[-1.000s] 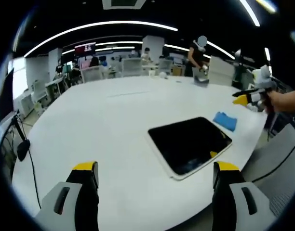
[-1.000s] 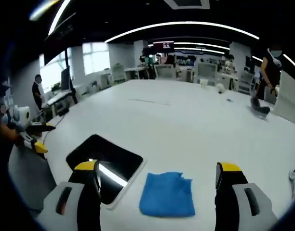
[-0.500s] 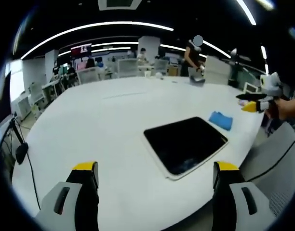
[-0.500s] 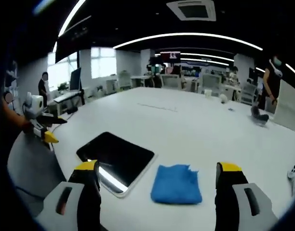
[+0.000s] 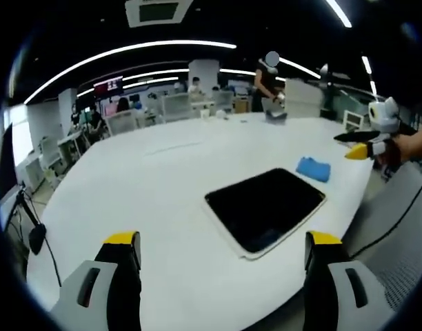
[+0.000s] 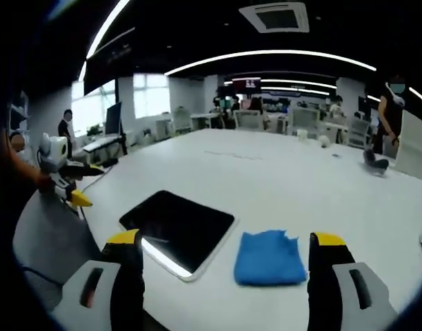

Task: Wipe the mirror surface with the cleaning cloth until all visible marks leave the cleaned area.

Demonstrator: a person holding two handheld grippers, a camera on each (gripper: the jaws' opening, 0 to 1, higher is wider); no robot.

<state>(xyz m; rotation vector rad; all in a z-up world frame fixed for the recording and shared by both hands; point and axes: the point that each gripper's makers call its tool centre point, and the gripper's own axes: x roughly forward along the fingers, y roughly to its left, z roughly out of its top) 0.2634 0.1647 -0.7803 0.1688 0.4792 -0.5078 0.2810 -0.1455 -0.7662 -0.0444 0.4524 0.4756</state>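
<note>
Office desks and ceiling lights ring a wide white surface [image 5: 142, 179]. From the left gripper view, the left tongs [image 5: 221, 272] stand apart and empty above its near edge; the mirror [image 5: 265, 207] lies flat ahead, the blue cloth [image 5: 313, 168] just beyond it, the right tongs [image 5: 359, 145] hovering off the edge.

From the right gripper view, the right tongs [image 6: 228, 276], apart and empty, have drawn back; mirror [image 6: 178, 224] and cloth [image 6: 269, 256] sit farther off than before. Wiping has not begun.

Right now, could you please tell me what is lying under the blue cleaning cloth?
The blue cleaning cloth lies flat on the bare white table, beside the mirror and apart from it. Whatever sits directly beneath the cloth is covered by it.
</note>
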